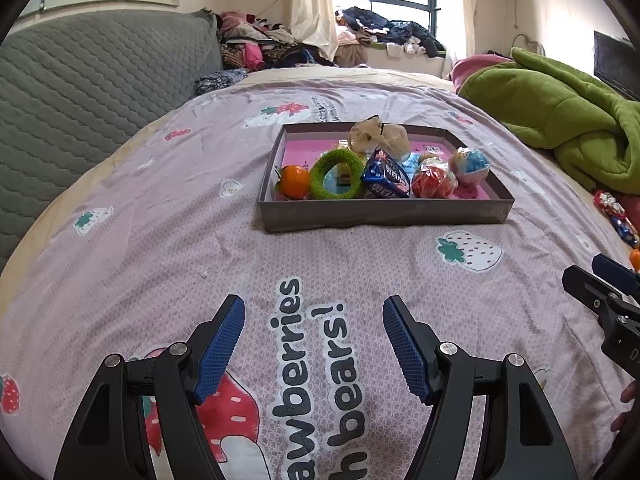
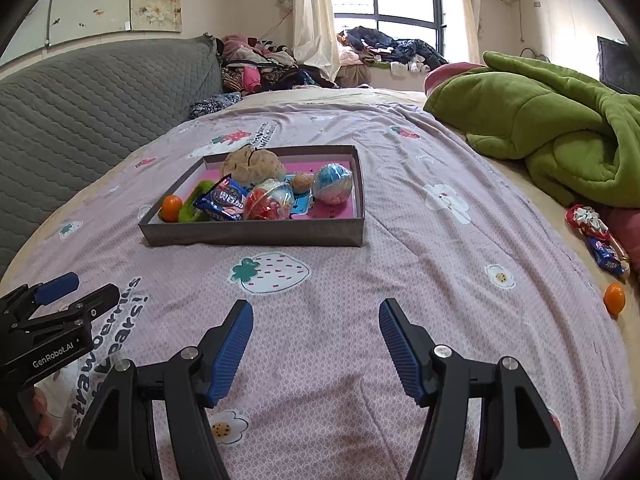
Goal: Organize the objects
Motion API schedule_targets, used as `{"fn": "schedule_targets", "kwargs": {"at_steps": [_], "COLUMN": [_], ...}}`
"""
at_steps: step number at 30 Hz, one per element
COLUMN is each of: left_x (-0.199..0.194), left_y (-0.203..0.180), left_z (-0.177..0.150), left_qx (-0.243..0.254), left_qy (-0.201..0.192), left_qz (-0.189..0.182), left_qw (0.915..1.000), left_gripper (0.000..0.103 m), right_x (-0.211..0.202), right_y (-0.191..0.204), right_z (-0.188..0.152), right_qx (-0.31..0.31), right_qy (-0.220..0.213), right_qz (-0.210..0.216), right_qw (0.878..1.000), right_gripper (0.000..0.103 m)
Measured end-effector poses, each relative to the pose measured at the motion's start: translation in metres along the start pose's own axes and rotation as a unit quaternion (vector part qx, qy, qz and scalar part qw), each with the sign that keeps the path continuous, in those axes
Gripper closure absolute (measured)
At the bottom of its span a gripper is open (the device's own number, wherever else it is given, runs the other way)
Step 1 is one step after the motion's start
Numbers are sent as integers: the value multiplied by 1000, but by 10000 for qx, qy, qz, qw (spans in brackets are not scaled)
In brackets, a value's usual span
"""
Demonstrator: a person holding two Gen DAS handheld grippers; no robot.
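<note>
While both ribbed blue-padded tools, left tool [image 1: 313,346] and right tool [image 2: 316,350], gape wide and empty, the shallow grey cardboard tray [image 1: 384,212] beyond holds a smooth orange [image 1: 295,182]; fuzzy green ring [image 1: 336,174] beside it.

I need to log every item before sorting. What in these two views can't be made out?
- Small item inside the green ring: left wrist view, too small to identify.
- Tray floor behind the blue snack packet: right wrist view, hidden by the pile.
- Loose wrapped snacks by the green blanket: right wrist view, near the edge, labels unreadable; left wrist view cuts them off.
</note>
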State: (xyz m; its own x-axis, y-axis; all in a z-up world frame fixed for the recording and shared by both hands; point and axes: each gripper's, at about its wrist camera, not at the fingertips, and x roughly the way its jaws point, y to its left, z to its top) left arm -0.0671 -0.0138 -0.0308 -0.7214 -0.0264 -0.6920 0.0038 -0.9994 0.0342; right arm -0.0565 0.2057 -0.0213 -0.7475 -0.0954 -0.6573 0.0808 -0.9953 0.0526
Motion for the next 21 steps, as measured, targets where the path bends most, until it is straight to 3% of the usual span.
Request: {"fn": "schedule_targets", "kwargs": {"at_steps": [21], "left_x": [11], "left_y": [1], "left_z": [-6], "left_qx": [7], "left_qy": [42], "left_qz": [3], "left_qw": [10000], "left_gripper": [30], "right_x": [16], "right_y": [2], "right_z": [-15], "right_qx": [32], "right_qy": [107], "right_qz": [14], "right_qw": [9999], "right_gripper": [38]}}
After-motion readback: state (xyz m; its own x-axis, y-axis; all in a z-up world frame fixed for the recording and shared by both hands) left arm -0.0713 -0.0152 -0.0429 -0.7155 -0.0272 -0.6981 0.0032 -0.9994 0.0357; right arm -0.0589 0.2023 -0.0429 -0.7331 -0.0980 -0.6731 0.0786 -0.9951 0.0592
